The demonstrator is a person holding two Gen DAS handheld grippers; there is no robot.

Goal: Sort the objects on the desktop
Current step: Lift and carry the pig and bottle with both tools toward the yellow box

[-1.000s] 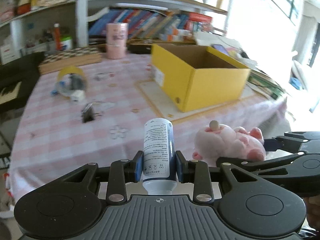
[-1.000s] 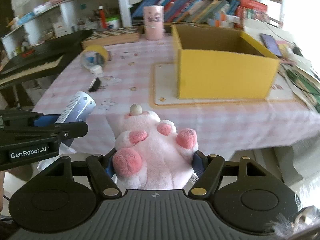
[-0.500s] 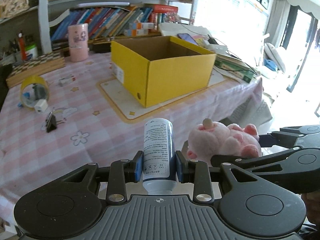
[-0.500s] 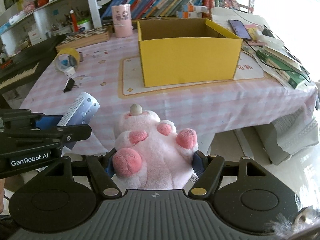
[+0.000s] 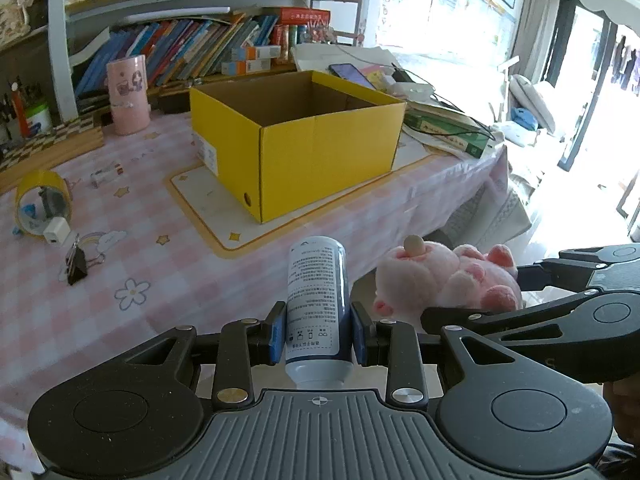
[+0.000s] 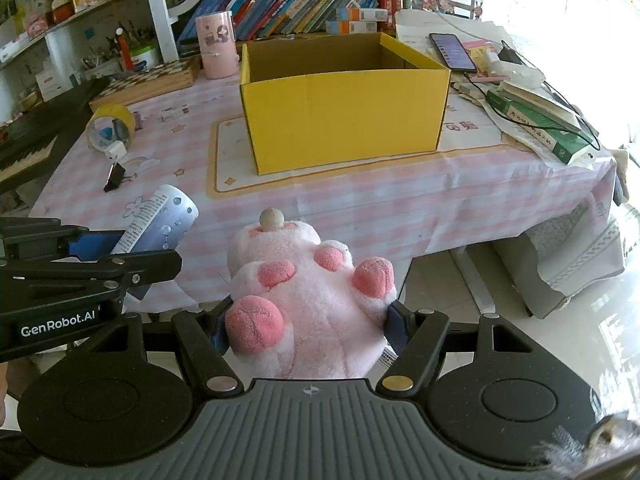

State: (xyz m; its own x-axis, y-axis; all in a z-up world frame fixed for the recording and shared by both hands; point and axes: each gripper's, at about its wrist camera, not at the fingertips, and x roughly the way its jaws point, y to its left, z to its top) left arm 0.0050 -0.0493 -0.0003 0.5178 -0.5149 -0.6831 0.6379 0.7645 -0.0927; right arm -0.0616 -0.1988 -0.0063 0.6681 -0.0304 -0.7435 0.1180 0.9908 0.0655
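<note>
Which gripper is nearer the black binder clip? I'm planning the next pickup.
Left. The left gripper, holding a bottle, is on the binder clip's side; the right gripper, holding the plush toy, is farther off.

left wrist: downward-forward | right wrist: same | shared: yellow box (image 5: 316,148)
</note>
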